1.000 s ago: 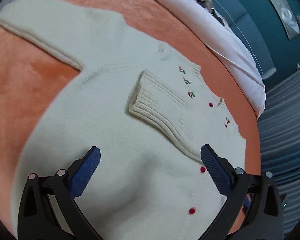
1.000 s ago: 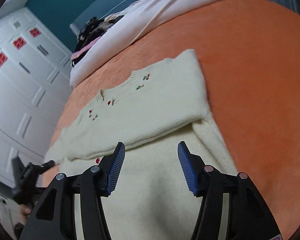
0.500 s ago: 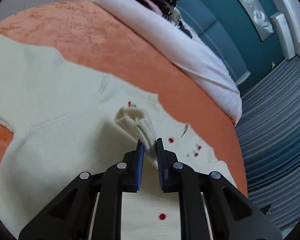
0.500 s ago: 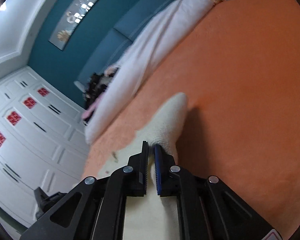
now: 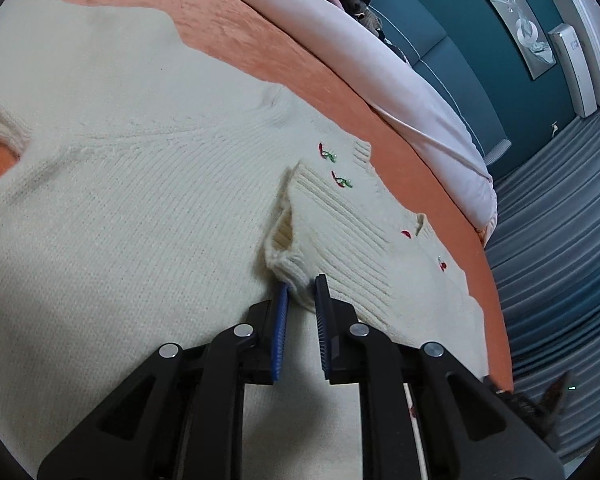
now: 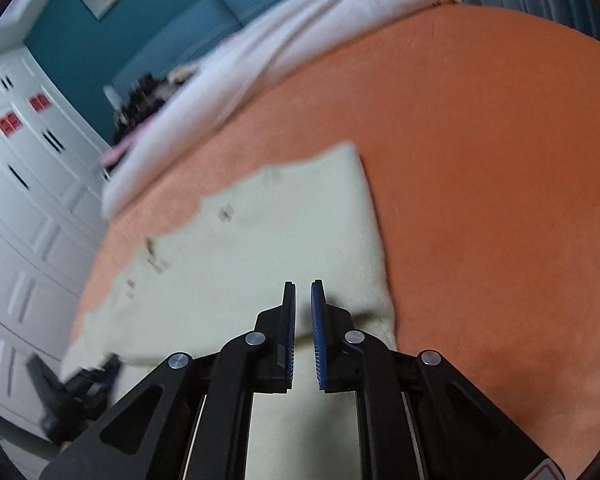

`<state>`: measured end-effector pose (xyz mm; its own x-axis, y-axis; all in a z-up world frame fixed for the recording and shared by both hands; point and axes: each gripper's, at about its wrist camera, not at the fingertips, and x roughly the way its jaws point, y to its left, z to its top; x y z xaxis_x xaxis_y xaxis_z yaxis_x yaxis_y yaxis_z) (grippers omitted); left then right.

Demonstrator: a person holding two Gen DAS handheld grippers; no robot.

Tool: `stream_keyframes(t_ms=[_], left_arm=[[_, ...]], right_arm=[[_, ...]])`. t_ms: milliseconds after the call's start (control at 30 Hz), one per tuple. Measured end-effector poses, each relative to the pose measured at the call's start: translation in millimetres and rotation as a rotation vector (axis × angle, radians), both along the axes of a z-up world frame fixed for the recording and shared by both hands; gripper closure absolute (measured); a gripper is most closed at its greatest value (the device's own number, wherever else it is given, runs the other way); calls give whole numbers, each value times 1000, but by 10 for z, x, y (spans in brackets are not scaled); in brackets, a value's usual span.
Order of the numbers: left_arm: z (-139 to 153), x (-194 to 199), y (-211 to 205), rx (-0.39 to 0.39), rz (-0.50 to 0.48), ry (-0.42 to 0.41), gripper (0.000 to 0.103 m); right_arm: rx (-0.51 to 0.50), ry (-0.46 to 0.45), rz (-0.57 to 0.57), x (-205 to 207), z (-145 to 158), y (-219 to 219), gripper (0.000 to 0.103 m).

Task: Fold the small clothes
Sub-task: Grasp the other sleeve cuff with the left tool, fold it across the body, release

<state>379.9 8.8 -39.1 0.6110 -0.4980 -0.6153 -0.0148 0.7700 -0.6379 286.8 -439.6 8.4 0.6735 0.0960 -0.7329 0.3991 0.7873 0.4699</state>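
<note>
While the left gripper [image 5: 302, 286] pinches the cardigan's [image 5: 140, 208] cuff [image 5: 296, 256], the right gripper [image 6: 303, 286] looks nearly closed

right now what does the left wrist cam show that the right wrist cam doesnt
Only the left wrist view shows the ribbed cuff pinched in the left gripper, plus the cherry embroidery. Only the right wrist view shows the white wardrobe and the right gripper, nearly closed over the sweater's folded sleeve. Both show the cream sweater, orange blanket and white pillow.
</note>
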Motion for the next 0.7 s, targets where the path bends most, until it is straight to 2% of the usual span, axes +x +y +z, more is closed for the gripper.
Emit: stream_keyframes(t_ms=[33, 67, 100, 167, 200, 233, 267, 333, 367, 400, 433, 500, 533, 633, 700], left_arm=[[28, -14, 43, -10, 0, 17, 89], [74, -67, 140, -24, 12, 34, 85], [132, -149, 300, -47, 37, 33, 65], [268, -296, 728, -67, 137, -11, 43], [320, -334, 991, -61, 194, -24, 38], [346, -338, 1269, -53, 242, -20, 37], [358, -333, 1588, -37, 306, -3, 35], [366, -311, 2227, 17, 459, 32, 34], [367, -304, 2534, 36, 535, 47, 33], [361, -295, 2866, 43, 614, 63, 33], [351, -283, 3112, 43, 673, 79, 33], [308, -230, 3522, -5, 744, 78, 34], [296, -187, 3640, -4, 771, 88, 35], [297, -28, 3797, 14, 799, 106, 48], [310, 123, 3799, 28, 768, 130, 92]], right_arm=[[15, 10, -1, 5, -108, -20, 103], [17, -27, -29, -67, -65, -26, 103], [12, -35, -45, -139, 20, -13, 97], [-21, -70, -46, -347, 205, 110, 88], [-44, -89, -28, -494, 258, 219, 87], [-60, -101, 2, -631, 300, 330, 87], [-70, -102, 27, -718, 326, 452, 83], [-80, -94, 72, -880, 287, 668, 72], [-86, -85, 99, -958, 253, 775, 63], [-101, -75, 118, -1084, 207, 848, 54], [-123, -61, 137, -1132, 153, 946, 51], [-183, -50, 165, -1221, 44, 1139, 42], [-231, -56, 171, -1235, 45, 1205, 39], [-307, -18, 213, -1128, 9, 1343, 25], [-336, -15, 230, -1133, -18, 1375, 20]])
